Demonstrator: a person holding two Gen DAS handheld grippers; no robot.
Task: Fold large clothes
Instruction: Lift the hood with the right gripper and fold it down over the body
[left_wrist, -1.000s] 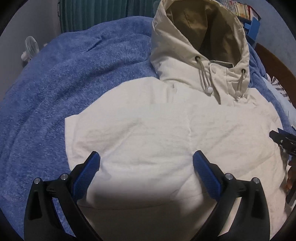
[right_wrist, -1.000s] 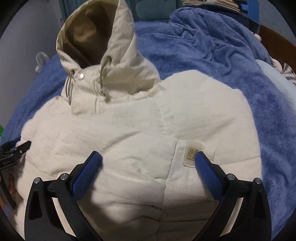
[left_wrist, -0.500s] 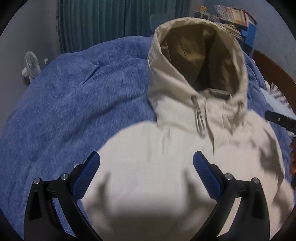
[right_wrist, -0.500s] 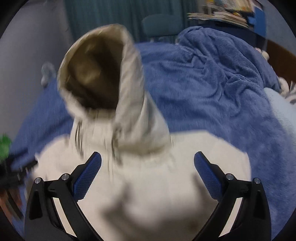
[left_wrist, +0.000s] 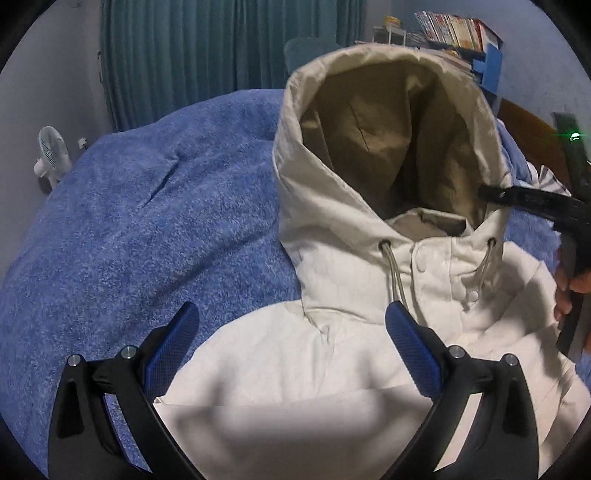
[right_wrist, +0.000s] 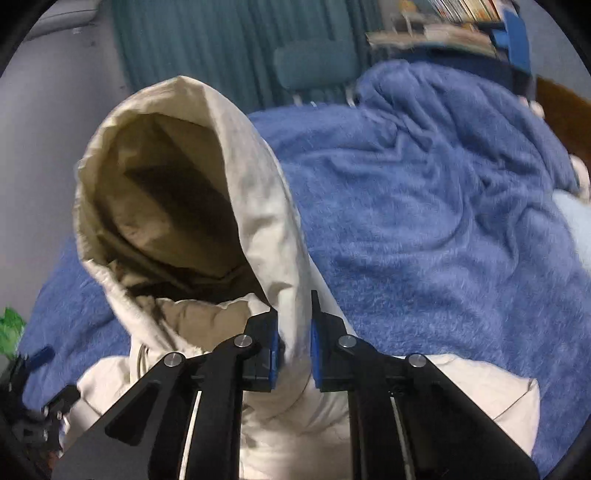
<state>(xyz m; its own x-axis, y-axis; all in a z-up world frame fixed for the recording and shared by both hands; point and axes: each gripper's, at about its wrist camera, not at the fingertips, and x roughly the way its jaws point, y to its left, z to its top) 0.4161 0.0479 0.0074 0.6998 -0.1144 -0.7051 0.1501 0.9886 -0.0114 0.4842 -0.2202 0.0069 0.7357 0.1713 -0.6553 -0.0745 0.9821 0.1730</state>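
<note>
1. Jacket (left_wrist: 332, 369), cream with a tan-lined hood (left_wrist: 388, 147), lies on the blue blanket (left_wrist: 147, 221) near its close edge, hood standing up.
2. Right gripper (right_wrist: 293, 354) is closed onto the hood's side wall, fabric pinched between its blue pads (right_wrist: 273, 350).
3. Left gripper (left_wrist: 291, 347) hangs spread wide over the jacket's shoulder, holding nothing.
4. Teal curtain (left_wrist: 184, 48), a small fan (left_wrist: 51, 155) and shelved books (left_wrist: 454, 26) stand beyond the blanket's far edge.

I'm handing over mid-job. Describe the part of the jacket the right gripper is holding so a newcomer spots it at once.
Find the blue blanket covering the bed; the cream jacket lies on it. At the jacket's top stands its hood, and the right gripper has its jaws closed on the hood's right side. Only the hood stands up, open and tan-lined inside.
</note>
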